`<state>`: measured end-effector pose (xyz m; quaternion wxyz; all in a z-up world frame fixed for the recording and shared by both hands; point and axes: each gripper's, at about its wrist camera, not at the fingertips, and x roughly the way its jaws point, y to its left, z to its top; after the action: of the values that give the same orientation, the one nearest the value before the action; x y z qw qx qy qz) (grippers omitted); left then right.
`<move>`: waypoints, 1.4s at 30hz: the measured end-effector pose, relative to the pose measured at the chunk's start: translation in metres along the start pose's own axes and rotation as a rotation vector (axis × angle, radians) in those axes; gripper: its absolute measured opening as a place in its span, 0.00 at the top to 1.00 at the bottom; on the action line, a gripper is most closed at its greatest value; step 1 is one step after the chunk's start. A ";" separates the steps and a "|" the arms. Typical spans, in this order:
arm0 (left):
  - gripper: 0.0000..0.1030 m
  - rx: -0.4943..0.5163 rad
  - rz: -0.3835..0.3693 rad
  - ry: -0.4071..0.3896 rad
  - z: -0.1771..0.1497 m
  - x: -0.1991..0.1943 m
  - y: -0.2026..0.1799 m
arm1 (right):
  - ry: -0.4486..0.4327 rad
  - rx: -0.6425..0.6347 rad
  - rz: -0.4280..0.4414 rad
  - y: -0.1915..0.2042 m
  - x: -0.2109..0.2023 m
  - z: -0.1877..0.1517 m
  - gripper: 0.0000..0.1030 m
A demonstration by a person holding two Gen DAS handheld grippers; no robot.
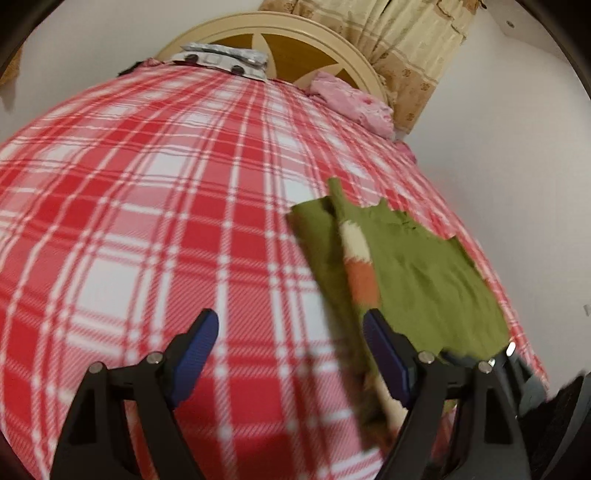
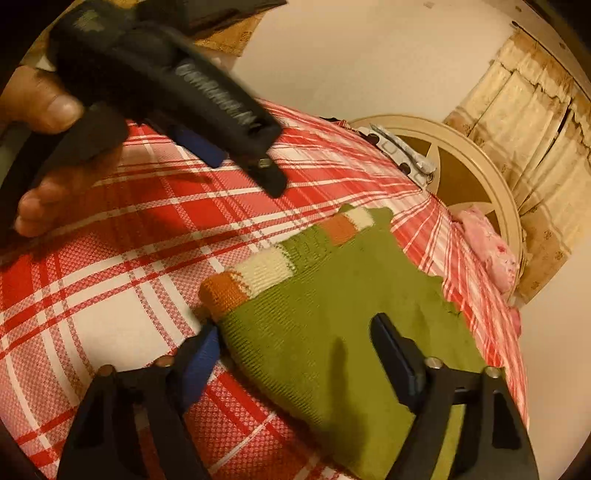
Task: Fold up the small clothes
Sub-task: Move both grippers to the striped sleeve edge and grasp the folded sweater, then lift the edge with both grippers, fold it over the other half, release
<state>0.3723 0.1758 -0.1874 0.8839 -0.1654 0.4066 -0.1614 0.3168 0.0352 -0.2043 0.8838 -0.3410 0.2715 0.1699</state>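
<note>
A small green knit garment (image 1: 424, 280) with orange and cream blocks lies partly folded on the red and white plaid bed cover (image 1: 166, 221). My left gripper (image 1: 291, 332) is open and empty over the cover, just left of the garment. In the right wrist view the garment (image 2: 332, 332) lies between the fingers of my open right gripper (image 2: 291, 332), which is low over its near end. The left gripper (image 2: 221, 147) shows there too, held in a hand above the cover at the upper left.
A cream round headboard (image 1: 280, 33) stands at the far end of the bed. A pink cloth (image 1: 354, 103) and a patterned pillow (image 1: 225, 59) lie near it. A beige curtain (image 1: 406, 48) hangs beyond. The bed's right edge runs close to the garment.
</note>
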 end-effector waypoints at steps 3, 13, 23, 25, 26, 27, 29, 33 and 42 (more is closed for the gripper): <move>0.19 -0.010 -0.069 0.009 0.015 0.016 -0.007 | 0.006 -0.001 0.021 0.001 0.002 0.000 0.34; 0.19 0.001 -0.085 0.065 0.037 0.063 -0.018 | 0.006 0.013 0.034 0.001 0.004 -0.002 0.36; 0.21 -0.058 -0.173 0.083 0.048 0.082 -0.011 | 0.017 0.074 0.133 -0.006 -0.001 -0.001 0.66; 0.21 -0.071 -0.195 0.076 0.049 0.084 -0.008 | 0.023 0.075 0.140 -0.007 0.002 -0.001 0.66; 0.21 -0.072 -0.199 0.074 0.049 0.084 -0.008 | 0.027 0.068 0.140 -0.005 0.003 -0.001 0.66; 0.24 -0.072 -0.203 0.068 0.048 0.084 -0.008 | 0.029 0.062 0.139 -0.003 0.003 0.000 0.66; 0.36 -0.073 -0.205 0.068 0.047 0.084 -0.008 | 0.034 0.050 0.134 0.001 0.004 0.000 0.66; 0.75 -0.065 -0.238 0.097 0.046 0.090 -0.009 | 0.038 0.047 0.135 0.002 0.004 -0.001 0.67; 0.83 -0.052 -0.272 0.069 0.046 0.082 -0.012 | 0.032 0.146 0.221 -0.020 -0.003 0.000 0.90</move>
<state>0.4567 0.1383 -0.2085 0.8348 -0.2364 0.4146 -0.2745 0.3245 0.0210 -0.1924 0.8778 -0.2463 0.3332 0.2404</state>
